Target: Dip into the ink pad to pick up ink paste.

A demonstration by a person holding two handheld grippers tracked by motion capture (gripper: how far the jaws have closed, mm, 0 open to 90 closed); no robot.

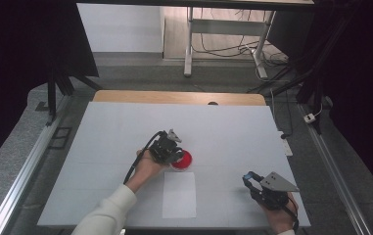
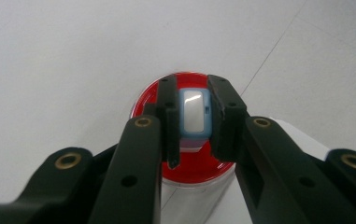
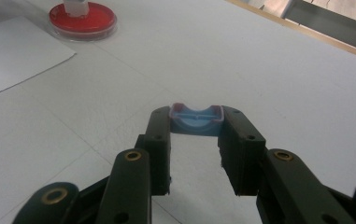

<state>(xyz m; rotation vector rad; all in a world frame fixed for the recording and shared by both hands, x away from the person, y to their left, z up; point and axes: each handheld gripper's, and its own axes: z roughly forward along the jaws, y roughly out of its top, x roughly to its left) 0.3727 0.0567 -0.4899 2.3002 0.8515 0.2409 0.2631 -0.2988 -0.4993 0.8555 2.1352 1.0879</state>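
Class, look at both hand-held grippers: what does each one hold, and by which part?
The left hand-held gripper clamps a small light-blue block by its two sides, over the red dish. The right hand-held gripper grips a blue cap-like piece by its ends.

Between the left gripper's [image 2: 193, 122] matt black plastic jaws sits a stamp [image 2: 194, 114] of glossy pale blue plastic with a shiny white face. Under the jaws lies a dish [image 2: 192, 168] with a glossy red inside and a clear plastic rim. The right gripper's [image 3: 196, 130] matt jaws, with 2 brass-looking rivets, pinch a smooth blue plastic cap [image 3: 195, 119]. Beyond its jaws, matt white paper [image 3: 12, 56] lies on the smooth, matt white table [image 3: 259, 70].
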